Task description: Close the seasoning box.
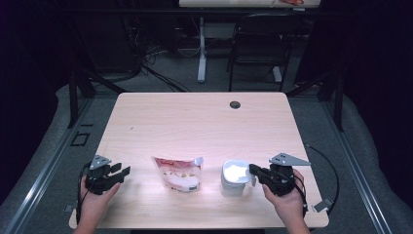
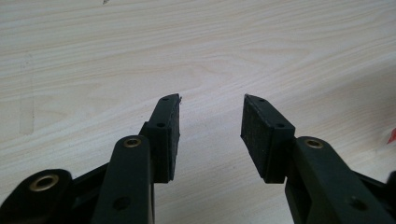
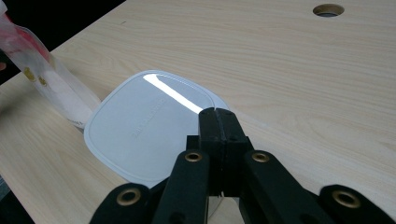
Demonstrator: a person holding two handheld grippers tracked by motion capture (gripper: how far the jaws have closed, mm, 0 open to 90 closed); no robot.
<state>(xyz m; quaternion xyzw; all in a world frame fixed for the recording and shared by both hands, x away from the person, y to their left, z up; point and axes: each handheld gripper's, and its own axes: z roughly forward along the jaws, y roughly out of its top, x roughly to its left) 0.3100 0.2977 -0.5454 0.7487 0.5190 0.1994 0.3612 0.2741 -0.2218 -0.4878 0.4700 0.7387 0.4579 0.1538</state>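
Your left tool: jaws apart over bare worktop.
Your right tool: jaws closed together, empty, over the white container.

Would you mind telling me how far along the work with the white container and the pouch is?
Early. Done: nothing visibly; the lid sits on the white container, and the pouch lies beside it. In hand: the right tool, shut, is at the container's rim. Left: the left tool is open over bare table.

Light wood table, small round hole upper middle; near the bottom edge, a pouch left of a white tub.
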